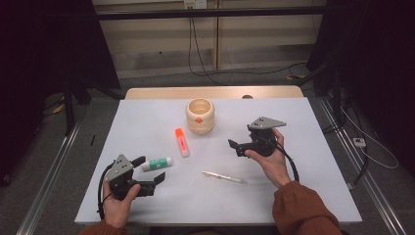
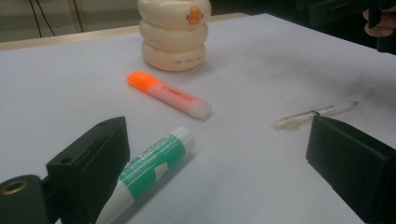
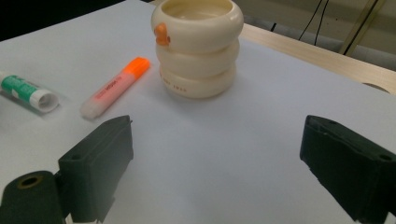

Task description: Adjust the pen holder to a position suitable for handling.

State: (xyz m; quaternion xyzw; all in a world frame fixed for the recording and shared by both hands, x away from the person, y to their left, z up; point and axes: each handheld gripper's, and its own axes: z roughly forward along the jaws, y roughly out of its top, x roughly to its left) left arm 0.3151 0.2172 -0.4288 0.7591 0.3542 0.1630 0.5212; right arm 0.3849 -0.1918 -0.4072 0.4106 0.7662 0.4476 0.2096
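On the desk (image 1: 147, 122): one cream cup (image 1: 199, 116), one orange highlighter (image 1: 181, 142), one green-and-white glue stick (image 1: 157, 164), one clear pen (image 1: 223, 176). Two tongs, left (image 1: 157, 177) and right (image 1: 234, 146), one per hand.

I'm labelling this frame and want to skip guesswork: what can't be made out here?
- Glue stick: lower end hidden behind the left gripper's jaw, left gripper view; label print too blurred to read.
- Cream holder: inside bottom hidden by its rim, right gripper view.
- Clear pen: too small for detail, high view.
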